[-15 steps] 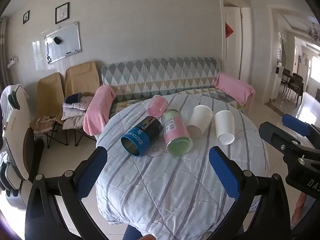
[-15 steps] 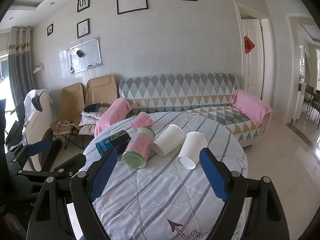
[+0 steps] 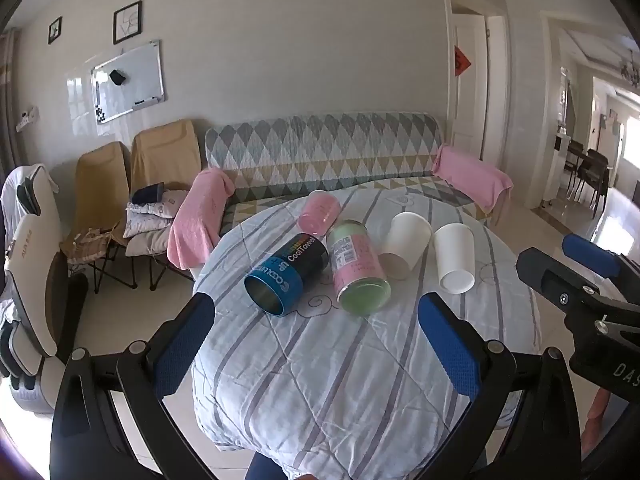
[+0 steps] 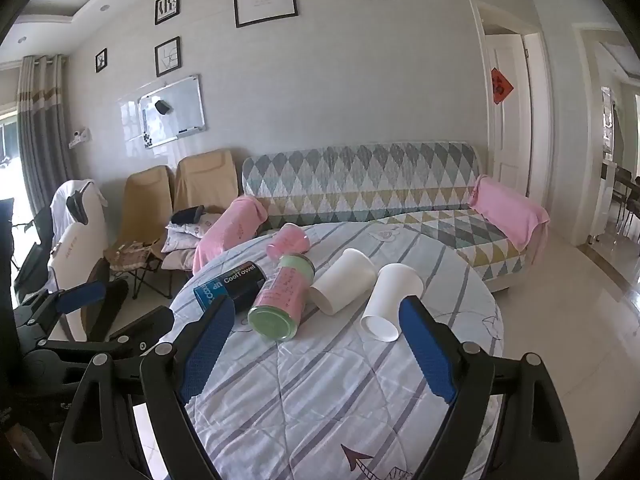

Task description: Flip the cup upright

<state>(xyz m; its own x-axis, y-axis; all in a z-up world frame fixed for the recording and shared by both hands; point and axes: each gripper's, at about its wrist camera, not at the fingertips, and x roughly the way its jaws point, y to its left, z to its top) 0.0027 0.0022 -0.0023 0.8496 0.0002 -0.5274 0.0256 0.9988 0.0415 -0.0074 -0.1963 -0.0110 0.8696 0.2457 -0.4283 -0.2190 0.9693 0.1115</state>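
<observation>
White cups (image 4: 393,300) are lying beside a green jar (image 4: 282,300) and blue tin (image 3: 286,276), both claws (image 3: 316,340) (image 4: 316,344) hovering spread

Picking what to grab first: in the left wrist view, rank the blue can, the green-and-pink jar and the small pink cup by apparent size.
1. Blue can and jar: look alike, unranked.
2. Pink cup: smallest, though farthest, so partly distance.

Two white cups (image 3: 454,258) (image 3: 405,245) lie tipped on table.
</observation>
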